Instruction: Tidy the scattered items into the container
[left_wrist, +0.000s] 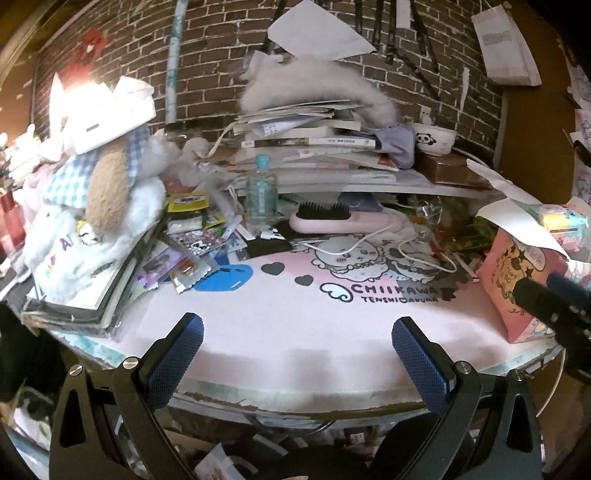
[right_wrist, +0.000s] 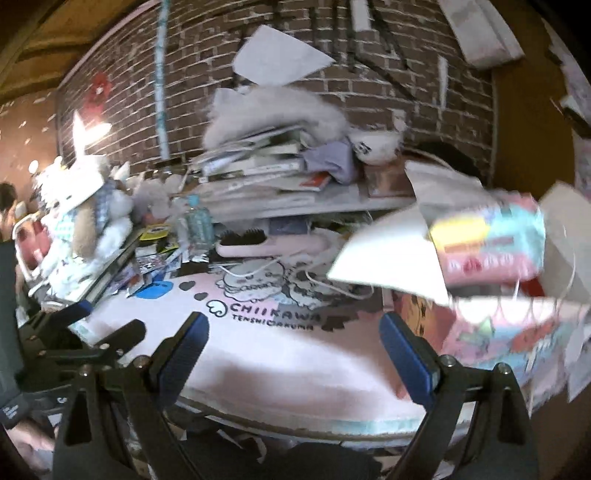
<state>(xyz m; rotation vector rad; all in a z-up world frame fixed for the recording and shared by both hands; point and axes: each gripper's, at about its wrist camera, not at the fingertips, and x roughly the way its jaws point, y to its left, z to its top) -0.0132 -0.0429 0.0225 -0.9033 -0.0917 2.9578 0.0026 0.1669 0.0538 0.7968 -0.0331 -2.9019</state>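
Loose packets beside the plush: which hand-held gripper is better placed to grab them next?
Left, probably. The left hand-held gripper is open and nearer the packets; the right hand-held gripper sits by the pink bag.

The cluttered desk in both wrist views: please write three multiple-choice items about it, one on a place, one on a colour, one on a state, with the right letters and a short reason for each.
1. Where does the pink hairbrush lie?
A. on the book stack
B. on the desk mat, right of the water bottle
C. inside the pink box

2. What colour is the cap of the water bottle?
A. red
B. black
C. light blue

3. How do the jaws of the left gripper stand?
A. open, with nothing between them
B. shut on the bottle
C. shut on a paper

Answers:
1 B, the brush rests on the mat beside the bottle.
2 C, the cap on top is light blue.
3 A, the blue pads stand wide apart over bare mat.
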